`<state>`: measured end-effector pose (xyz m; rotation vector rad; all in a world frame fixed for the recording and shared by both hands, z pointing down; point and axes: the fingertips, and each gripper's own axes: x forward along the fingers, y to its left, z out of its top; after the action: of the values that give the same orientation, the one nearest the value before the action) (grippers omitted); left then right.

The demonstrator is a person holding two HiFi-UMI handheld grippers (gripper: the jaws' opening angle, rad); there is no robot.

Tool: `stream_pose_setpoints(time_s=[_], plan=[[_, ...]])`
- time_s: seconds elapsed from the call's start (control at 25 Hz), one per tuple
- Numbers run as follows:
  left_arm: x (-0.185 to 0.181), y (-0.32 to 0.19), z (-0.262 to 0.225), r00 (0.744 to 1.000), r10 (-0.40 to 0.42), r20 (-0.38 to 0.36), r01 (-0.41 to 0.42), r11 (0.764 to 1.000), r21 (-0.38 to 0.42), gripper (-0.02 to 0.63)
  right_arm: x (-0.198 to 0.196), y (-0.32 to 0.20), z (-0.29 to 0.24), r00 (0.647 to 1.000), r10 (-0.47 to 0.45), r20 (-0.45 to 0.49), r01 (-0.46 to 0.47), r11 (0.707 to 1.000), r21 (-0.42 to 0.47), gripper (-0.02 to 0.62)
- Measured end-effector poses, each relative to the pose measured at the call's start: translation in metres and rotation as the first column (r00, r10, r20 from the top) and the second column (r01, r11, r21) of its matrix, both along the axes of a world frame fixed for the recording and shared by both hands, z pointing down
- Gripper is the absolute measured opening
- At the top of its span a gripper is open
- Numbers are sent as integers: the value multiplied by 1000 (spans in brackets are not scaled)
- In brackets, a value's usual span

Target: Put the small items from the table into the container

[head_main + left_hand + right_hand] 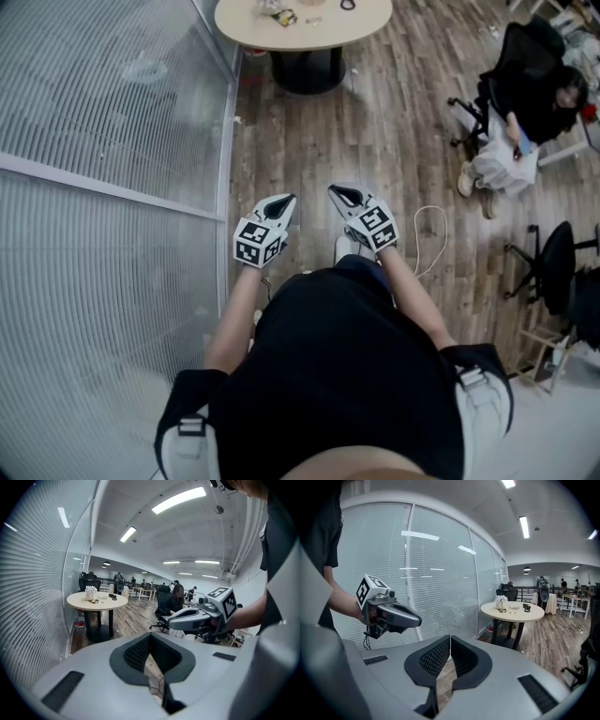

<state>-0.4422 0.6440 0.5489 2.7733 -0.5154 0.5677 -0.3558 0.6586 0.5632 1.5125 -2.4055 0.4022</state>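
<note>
Small items (513, 606) lie well ahead of two pairs of fingers, each shut tight on nothing: left gripper (287, 201) and right gripper (337, 193) side by side above wood floor (375, 122); one round table (309, 39) carries the items. Only the head view shows one seated person (525, 103); only the gripper views show the tabletop side-on, with four things countable, one a white flowery bunch (501, 601).

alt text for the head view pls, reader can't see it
Seen from above, a person in a black top holds a grey plastic left tool and a grey plastic right tool, both shut and empty, over a wood-plank floor. A round beige table with small items stands ahead, beside a ribbed glass wall.
</note>
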Motion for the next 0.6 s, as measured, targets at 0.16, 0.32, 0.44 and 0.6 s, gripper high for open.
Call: stream_pose_setpoints(time_s=[0.16,0.32,0.44,0.6], plan=[[19,-12,-2,999,-45,10,45,999,2,3,23,-12,-1,999,-32,11,32,999,1,25],[41,-21,-3,996,-89,20,89,996,16,3,50,-19,1,998,-67,17,67,998,-1,25],[56,-31,-8,992,-121,23,120,992,28,3,72,-25,3,996,-86,18,87,996,-3,25],[66,-41,-8,990,-137,35,136,990,34,3,91,-35,8,996,-83,21,83,997,-1,25]])
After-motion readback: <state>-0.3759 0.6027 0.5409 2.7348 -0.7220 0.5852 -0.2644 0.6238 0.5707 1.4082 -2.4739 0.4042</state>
